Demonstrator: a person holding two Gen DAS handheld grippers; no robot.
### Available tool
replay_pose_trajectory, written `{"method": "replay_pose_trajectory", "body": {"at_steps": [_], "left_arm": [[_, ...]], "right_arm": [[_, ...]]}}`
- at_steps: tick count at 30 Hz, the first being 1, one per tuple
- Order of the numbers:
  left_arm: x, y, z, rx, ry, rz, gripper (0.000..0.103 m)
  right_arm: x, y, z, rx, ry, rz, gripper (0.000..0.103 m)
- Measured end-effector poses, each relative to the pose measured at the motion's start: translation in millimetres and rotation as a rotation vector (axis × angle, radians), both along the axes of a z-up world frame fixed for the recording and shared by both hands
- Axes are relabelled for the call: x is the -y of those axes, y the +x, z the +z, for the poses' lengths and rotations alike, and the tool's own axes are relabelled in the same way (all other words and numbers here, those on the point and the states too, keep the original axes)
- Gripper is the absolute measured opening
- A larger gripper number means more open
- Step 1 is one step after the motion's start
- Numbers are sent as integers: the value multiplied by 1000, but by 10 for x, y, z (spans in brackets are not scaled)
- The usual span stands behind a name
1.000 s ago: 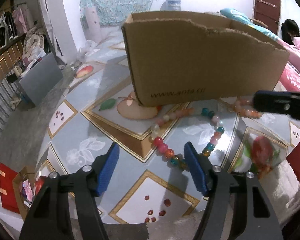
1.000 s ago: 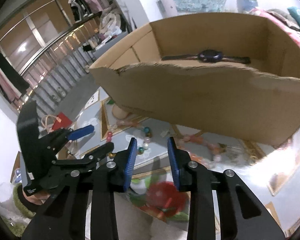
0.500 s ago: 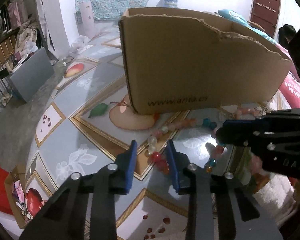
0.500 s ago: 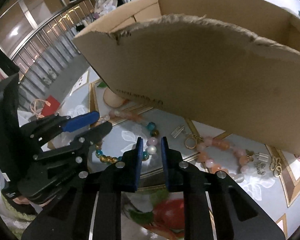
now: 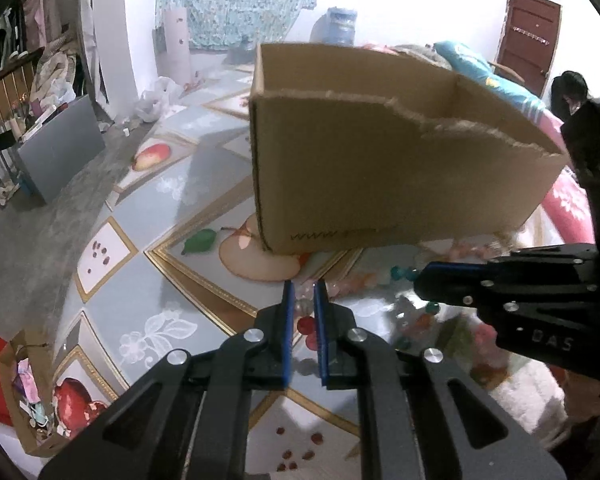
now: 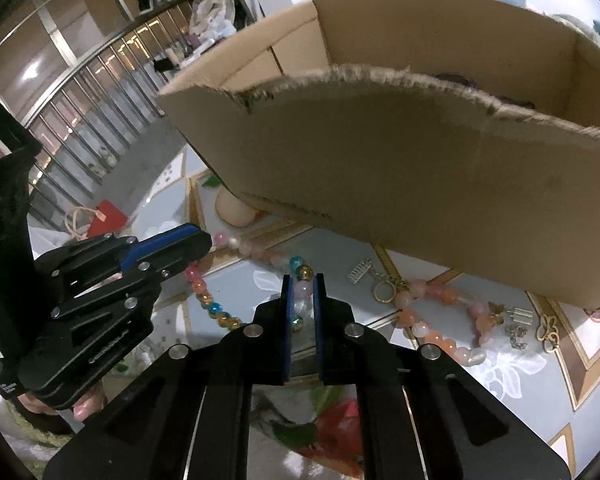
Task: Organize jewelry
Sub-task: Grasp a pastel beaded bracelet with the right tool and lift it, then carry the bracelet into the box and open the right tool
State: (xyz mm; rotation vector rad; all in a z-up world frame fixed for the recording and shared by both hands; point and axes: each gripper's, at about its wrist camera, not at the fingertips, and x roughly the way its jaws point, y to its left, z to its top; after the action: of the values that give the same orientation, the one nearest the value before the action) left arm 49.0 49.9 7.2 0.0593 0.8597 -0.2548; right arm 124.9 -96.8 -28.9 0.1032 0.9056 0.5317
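Note:
A string of multicoloured beads lies on the patterned tablecloth in front of a torn cardboard box. My left gripper is closing, its blue pads pinching a pale bead and a red one of that string. My right gripper is closing too, with a pink bead and a clear one pressed between its pads. Each gripper shows in the other's view: the right gripper at right, the left gripper at left. Something dark lies inside the box, mostly hidden by its wall.
A peach bead bracelet, a gold ring clasp and small metal charms lie to the right of the string. A red bag and a railing are off to the left. A person sits beyond pink bedding.
Both grippers have narrowed from open to nearly shut around beads of the string. The left one has come forward onto the string, and the right one has dropped lower over it.

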Motion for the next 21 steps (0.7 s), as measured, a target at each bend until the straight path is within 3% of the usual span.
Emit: {"method": "replay_pose_trajectory", "body": {"at_steps": [12,21], "left_arm": [[153,-312,558,103,-22,-13,9],[364,-396,1225,246,-33,-60,9]], "right_arm": [[128,-262,353,111,62,5,7],[333,-393,904,253,139,23,7]]}}
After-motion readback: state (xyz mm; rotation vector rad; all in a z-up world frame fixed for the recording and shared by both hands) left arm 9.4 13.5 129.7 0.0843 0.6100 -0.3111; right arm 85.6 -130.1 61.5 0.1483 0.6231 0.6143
